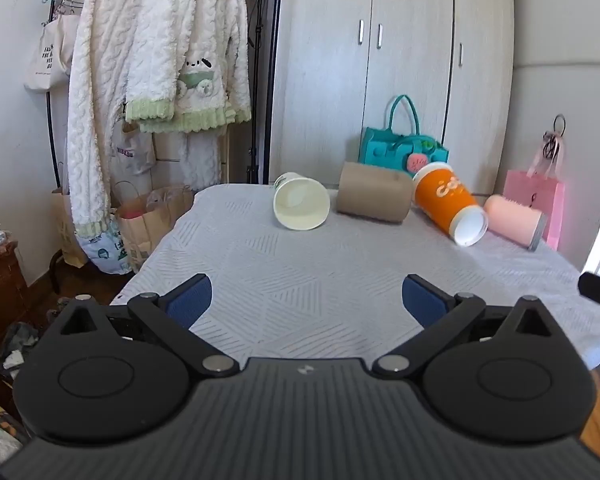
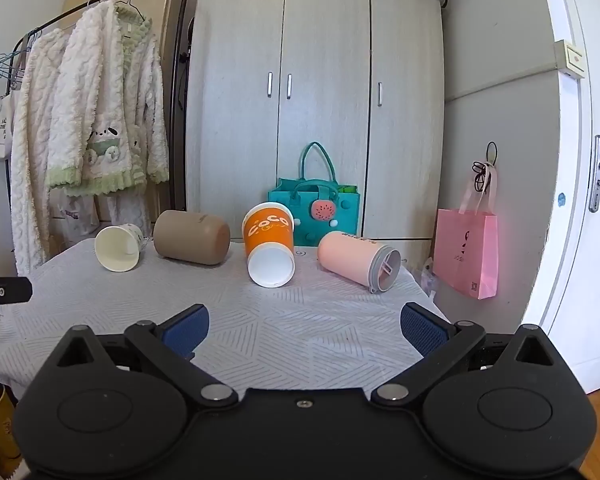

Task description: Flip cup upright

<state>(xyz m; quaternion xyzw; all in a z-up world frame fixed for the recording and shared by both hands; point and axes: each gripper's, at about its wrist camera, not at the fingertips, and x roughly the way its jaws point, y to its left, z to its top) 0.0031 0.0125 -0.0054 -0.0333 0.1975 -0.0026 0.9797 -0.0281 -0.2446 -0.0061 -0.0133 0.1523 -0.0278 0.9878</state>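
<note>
Several cups lie on their sides along the far part of a table with a white patterned cloth [image 1: 300, 272] [image 2: 300, 320]. From left: a white paper cup [image 1: 301, 206] [image 2: 118, 246], a brown cup [image 1: 374, 197] [image 2: 192, 237], an orange paper cup [image 1: 448, 202] [image 2: 269, 244] and a pink tumbler [image 1: 514, 220] [image 2: 358, 255]. My left gripper [image 1: 306, 300] is open and empty over the near cloth. My right gripper [image 2: 304, 326] is open and empty, well short of the orange cup.
A grey wardrobe [image 2: 316, 92] stands behind the table with a teal handbag [image 1: 402, 148] [image 2: 316, 208] in front of it. A pink gift bag [image 2: 466, 252] hangs at the right. Fluffy robes on a clothes rack [image 1: 152, 60] and paper bags are at the left.
</note>
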